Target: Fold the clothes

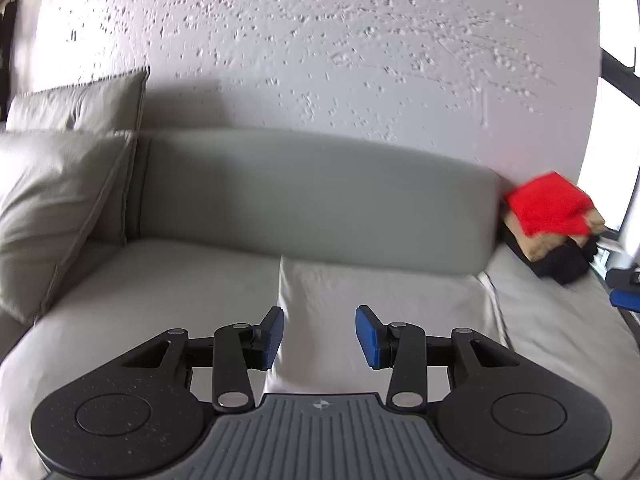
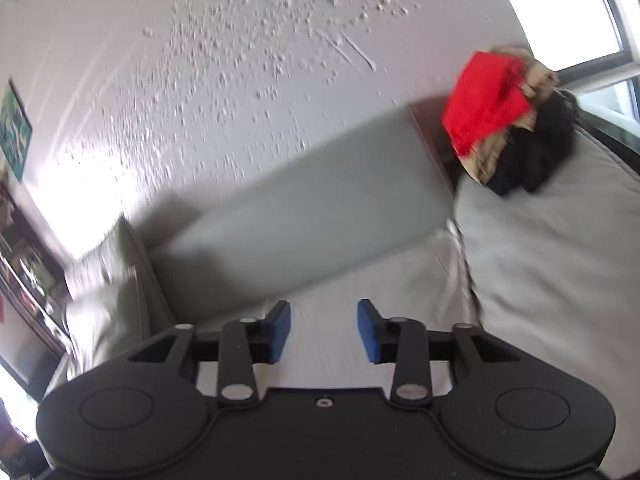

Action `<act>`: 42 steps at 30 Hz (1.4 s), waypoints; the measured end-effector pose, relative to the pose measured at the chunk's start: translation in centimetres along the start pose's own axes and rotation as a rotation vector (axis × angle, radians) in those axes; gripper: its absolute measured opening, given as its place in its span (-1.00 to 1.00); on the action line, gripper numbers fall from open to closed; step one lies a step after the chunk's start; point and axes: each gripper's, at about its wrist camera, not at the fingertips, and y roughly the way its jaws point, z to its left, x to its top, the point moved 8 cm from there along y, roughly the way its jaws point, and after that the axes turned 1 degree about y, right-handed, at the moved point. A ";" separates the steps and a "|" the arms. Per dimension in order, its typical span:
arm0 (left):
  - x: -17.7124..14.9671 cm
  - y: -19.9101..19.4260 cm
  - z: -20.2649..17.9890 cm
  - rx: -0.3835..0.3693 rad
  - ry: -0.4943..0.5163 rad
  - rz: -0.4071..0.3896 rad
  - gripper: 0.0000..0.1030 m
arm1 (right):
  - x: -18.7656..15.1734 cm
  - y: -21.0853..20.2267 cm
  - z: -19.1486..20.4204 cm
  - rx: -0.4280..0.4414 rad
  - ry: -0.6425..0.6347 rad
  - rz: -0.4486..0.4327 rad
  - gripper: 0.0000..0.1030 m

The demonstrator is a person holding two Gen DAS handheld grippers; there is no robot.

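A pale white-grey garment [image 1: 380, 296] lies flat on the sofa seat, folded into a rectangle against the backrest. My left gripper [image 1: 320, 336] hovers over its left part, open, nothing between the blue pads. The same garment [image 2: 360, 280] lies below my right gripper [image 2: 324, 330], which is also open and empty. A stack of folded clothes sits at the sofa's far right: a red piece [image 1: 548, 204] on top of tan and black ones. In the right wrist view the red piece [image 2: 484, 100] tops that same pile. The right gripper's edge [image 1: 624, 284] peeks in at the left wrist view's right border.
A grey sofa backrest [image 1: 312, 196] runs across both views under a textured white wall. Two grey cushions [image 1: 60, 200] lean at the sofa's left end. A bright window [image 2: 592, 12] lies beyond the clothes pile. Shelving [image 2: 24, 264] stands far left in the right wrist view.
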 end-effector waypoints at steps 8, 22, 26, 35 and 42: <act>-3.4 13.9 -1.3 0.058 0.021 0.207 -0.70 | -0.5 14.8 -6.8 -0.103 0.126 0.120 -0.39; -10.1 24.4 0.0 0.212 0.116 0.522 -0.49 | -7.0 19.6 -15.6 -0.516 -0.053 0.439 -1.00; -9.7 24.1 1.1 0.335 0.197 0.490 -0.51 | -6.9 18.5 -16.3 -0.558 -0.067 0.400 -1.00; -7.5 25.6 -0.1 0.203 0.155 0.407 -0.50 | -3.5 20.1 -14.8 -0.321 0.010 0.261 -0.66; -7.5 27.9 0.6 0.283 0.195 0.392 -0.48 | -3.0 23.8 -18.0 -0.331 0.072 0.266 -1.00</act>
